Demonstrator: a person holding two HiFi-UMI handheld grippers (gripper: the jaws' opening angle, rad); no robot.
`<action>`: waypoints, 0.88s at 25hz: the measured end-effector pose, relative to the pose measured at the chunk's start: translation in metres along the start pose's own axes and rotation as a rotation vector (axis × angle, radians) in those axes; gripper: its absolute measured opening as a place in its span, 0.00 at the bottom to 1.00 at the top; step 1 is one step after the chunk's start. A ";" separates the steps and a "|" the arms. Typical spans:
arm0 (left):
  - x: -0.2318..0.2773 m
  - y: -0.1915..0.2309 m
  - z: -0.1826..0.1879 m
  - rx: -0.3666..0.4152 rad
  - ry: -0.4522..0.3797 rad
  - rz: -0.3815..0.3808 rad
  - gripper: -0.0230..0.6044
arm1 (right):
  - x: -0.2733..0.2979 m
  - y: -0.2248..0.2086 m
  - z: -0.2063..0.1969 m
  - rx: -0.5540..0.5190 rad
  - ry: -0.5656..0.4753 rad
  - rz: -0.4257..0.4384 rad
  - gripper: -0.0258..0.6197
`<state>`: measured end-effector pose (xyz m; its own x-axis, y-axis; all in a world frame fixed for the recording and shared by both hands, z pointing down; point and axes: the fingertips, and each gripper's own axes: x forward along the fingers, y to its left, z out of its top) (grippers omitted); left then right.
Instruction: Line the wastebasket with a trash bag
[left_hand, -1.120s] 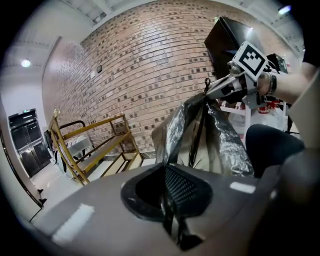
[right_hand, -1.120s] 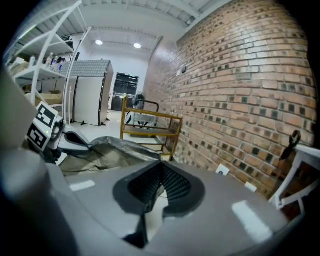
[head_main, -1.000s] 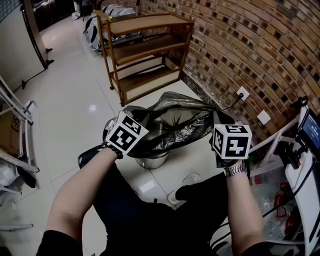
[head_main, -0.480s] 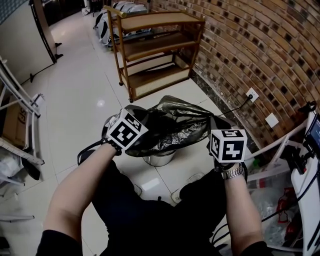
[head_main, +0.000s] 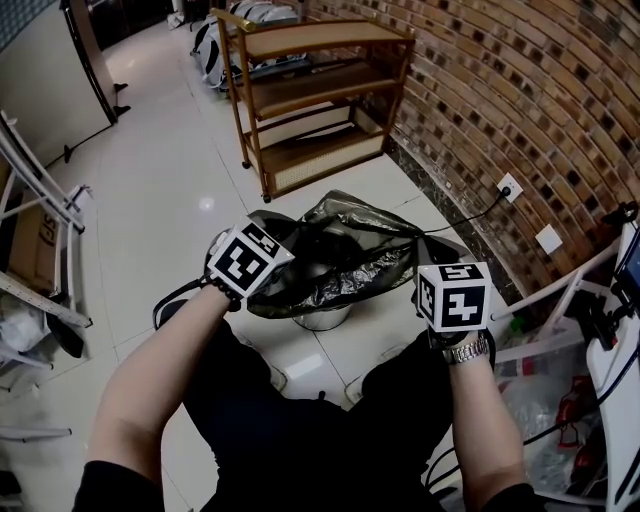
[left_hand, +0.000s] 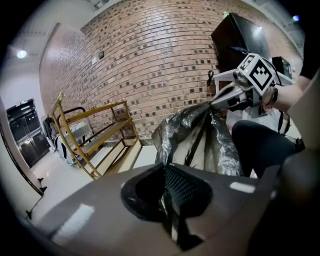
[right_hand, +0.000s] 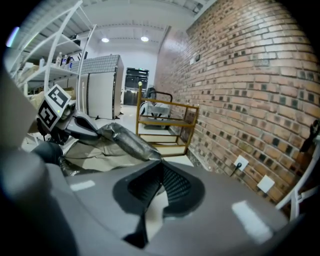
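1. The left gripper is biting shut on the rim of the dark grey, crinkly plastic trash bag. A thin strip of film is sitting pinched between its pads.
2. The right gripper is doing the same on the opposite side of the rim, jaws closed on a fold of the bag w/ no gap showing.
3. The bag is hanging stretched between the two, mouth partly open, right over the round, shiny metal wastebasket. The basket is standing on the glossy white tiled floor, and only its lower wall is showing under the film. Can't tell whether any of the bag's rim is over the basket's lip yet.
4. Judging from this, the step in hand is prob. lowering the bag in and cuffing its edge over the lip.
5. Risk: film is thin and both grips are narrow pinches, so pulling the hands too far apart is likely to tear the rim or strip it out of one jaw. That side would then be dropping into the basket.
6. Risk: the bag's body is looking bunched above the opening (not hanging down inside), so pushing down may be trapping air and leaving it ballooned, not seated.
7. Risk: the basket is prob. light and the floor slick. Dragging the rim sideways against the lip could be sliding or tipping it, esp. if one side is catching before the other.
8. Risk: the bag is hiding the lip from above, so the cuff may be missing the far edge unnoticed.
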<state>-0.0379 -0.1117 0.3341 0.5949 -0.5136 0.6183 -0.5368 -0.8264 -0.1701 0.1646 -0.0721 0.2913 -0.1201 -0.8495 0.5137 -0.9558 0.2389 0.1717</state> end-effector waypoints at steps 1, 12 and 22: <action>0.001 0.000 0.000 -0.025 -0.002 -0.013 0.04 | 0.000 0.000 -0.001 -0.001 0.005 0.002 0.05; 0.022 0.016 -0.019 -0.071 0.084 -0.028 0.04 | 0.023 0.010 -0.012 -0.025 0.084 0.028 0.05; 0.046 0.041 -0.044 -0.080 0.143 -0.005 0.04 | 0.056 0.019 -0.034 -0.022 0.182 0.052 0.05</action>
<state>-0.0587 -0.1590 0.3893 0.5092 -0.4672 0.7228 -0.5837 -0.8046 -0.1089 0.1490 -0.0996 0.3519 -0.1167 -0.7368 0.6660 -0.9431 0.2923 0.1582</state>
